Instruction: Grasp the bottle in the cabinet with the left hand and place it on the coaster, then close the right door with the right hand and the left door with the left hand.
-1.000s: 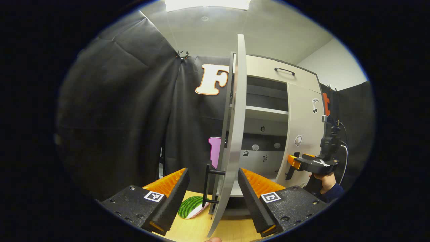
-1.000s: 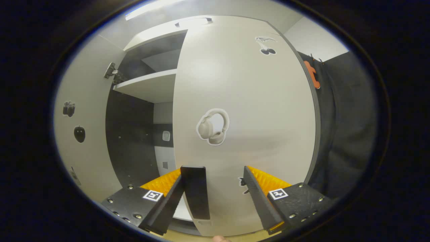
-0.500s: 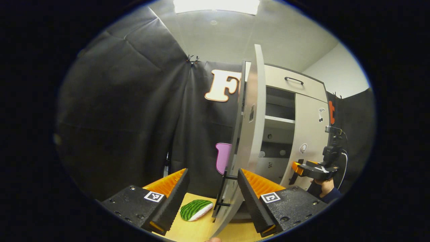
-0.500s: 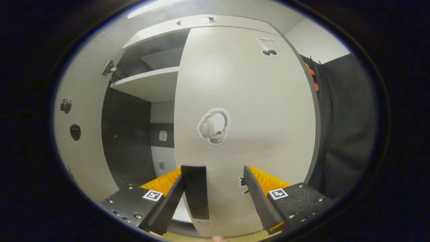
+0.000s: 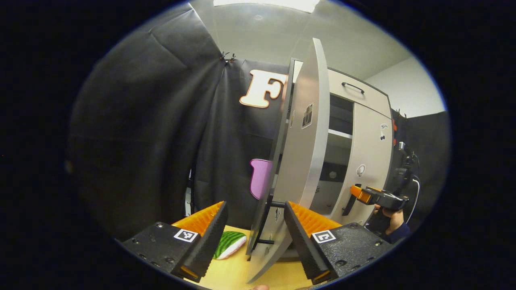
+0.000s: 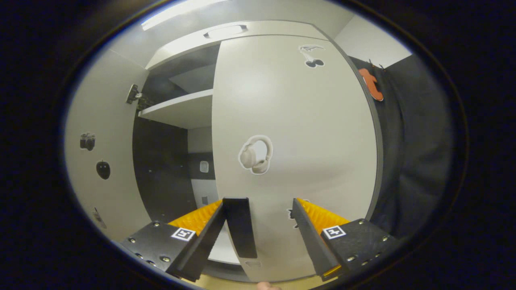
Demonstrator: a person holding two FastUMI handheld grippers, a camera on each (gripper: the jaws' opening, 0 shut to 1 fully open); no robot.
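Grey left door [image 5: 300, 161] stands edge-on between your left gripper [image 5: 254, 231], jaws wide apart and gripping nothing. Press its outer face steadily, clear of the handle [image 5: 264, 223]. Farther off, your right gripper [image 6: 266, 229], equally spread and empty, faces the right door [image 6: 298, 133].

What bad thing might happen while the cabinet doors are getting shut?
The left door stands half open between the left hand-held gripper's spread fingers; swung carelessly, its black handle might catch a finger. The right hand-held gripper sits at the right door's edge, so the closing left door could perhaps bump it.
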